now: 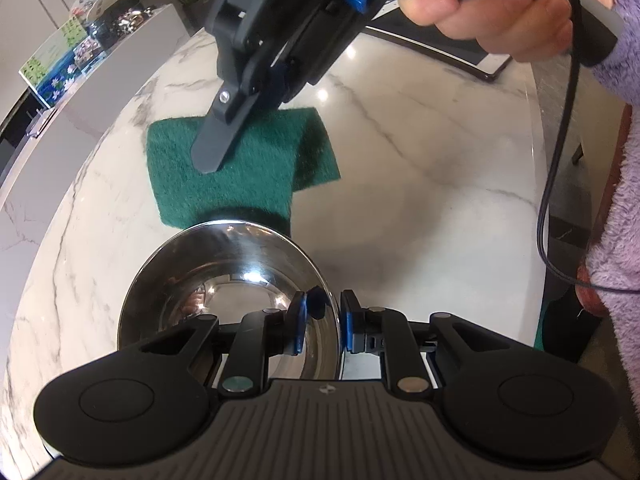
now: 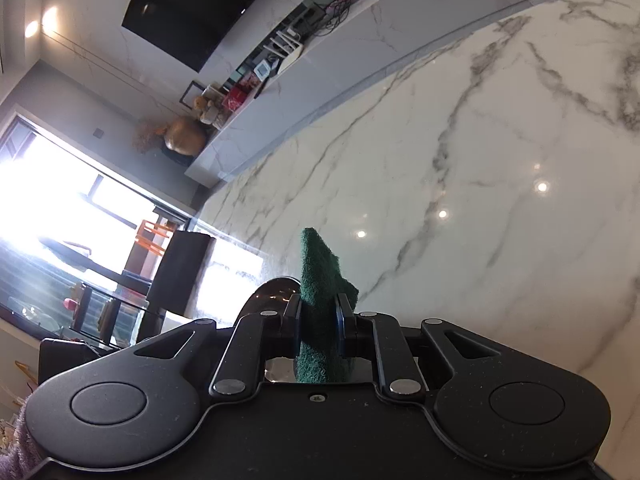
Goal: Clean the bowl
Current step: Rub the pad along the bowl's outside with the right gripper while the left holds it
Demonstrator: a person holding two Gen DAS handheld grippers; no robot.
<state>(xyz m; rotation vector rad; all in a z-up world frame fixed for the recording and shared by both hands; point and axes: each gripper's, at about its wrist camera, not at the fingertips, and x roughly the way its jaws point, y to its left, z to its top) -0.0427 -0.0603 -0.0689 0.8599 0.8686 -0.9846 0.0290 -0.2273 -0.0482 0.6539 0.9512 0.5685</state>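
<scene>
A shiny steel bowl [image 1: 224, 280] is tilted above the marble table, and my left gripper [image 1: 322, 320] is shut on its right rim. My right gripper [image 1: 224, 152] comes in from above, just beyond the bowl, shut on a dark green scouring pad [image 1: 256, 168] that hangs folded over the bowl's far rim. In the right wrist view the pad [image 2: 320, 300] stands pinched between my right gripper's pads [image 2: 318, 320], and a dark edge of the bowl [image 2: 268, 292] shows just left of it.
The white marble table [image 1: 420, 152] spreads under both grippers. A grey sideboard [image 1: 80, 92] with boxes and pictures runs along the left. A black cable [image 1: 556, 160] hangs at the right beside a purple sleeve [image 1: 616, 240].
</scene>
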